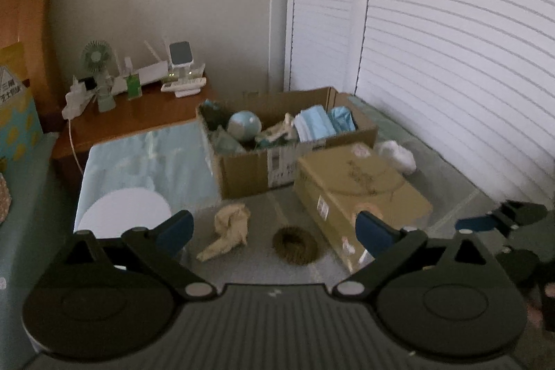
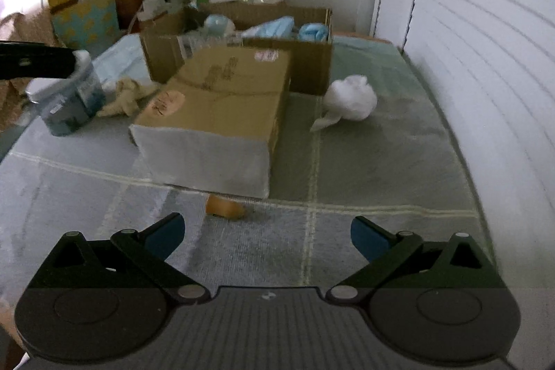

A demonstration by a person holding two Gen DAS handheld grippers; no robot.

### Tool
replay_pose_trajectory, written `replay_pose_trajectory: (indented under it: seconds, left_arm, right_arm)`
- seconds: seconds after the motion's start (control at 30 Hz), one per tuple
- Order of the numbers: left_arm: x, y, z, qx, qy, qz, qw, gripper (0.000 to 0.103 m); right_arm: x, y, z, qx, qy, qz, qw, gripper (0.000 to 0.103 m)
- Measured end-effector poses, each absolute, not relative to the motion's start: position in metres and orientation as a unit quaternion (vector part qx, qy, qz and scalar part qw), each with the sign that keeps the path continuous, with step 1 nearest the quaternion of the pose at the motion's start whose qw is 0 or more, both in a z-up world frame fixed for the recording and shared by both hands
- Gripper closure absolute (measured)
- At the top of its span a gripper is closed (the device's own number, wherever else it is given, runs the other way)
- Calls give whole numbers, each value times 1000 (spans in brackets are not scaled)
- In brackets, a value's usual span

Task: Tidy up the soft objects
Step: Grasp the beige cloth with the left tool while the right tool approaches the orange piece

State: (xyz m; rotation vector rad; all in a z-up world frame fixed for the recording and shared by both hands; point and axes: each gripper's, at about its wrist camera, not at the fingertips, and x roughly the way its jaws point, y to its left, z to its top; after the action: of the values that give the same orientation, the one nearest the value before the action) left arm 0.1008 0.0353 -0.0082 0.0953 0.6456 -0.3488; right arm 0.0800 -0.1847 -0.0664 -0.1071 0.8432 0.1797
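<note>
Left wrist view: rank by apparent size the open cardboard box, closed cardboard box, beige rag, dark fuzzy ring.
1. Open cardboard box and closed cardboard box: look alike; the closed one is nearer, so unsure.
2. Beige rag.
3. Dark fuzzy ring, only slightly smaller than the rag.

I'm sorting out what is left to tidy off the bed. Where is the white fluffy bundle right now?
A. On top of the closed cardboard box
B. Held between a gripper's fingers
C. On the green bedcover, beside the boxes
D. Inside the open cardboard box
C: the white fluffy bundle lies on the green bedcover, to the right of the closed cardboard box and in front of the open cardboard box, with no gripper on it.
</note>
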Motion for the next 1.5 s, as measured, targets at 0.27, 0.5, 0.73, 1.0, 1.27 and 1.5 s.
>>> replay_pose_trajectory:
  seconds: [0.27,0.5,0.73,1.0,1.27,1.5]
  left_arm:
    - [100,40,-23,61,326,-175,927,4]
    - [117,33,-23,106,326,-198,918,4]
    - [148,22,-19,179,361,-234,885,9]
    - [195,14,-27,240,418,-242,842,34]
    - [214,5,-51,268,463,-243,809,52]
    - [220,5,-64,269,478,-232,803,58]
  right_arm:
    - [93,-177,-80,-57,402,61,912,0]
    - [88,-180,-81,-58,392,66,916,0]
    - [86,-180,-80,-61,395,70,914,0]
    - [85,-181,-79,-63,395,74,913,0]
    - [84,-182,-79,-65,394,80,913,0]
    - [84,-182,-79,-67,395,84,912,0]
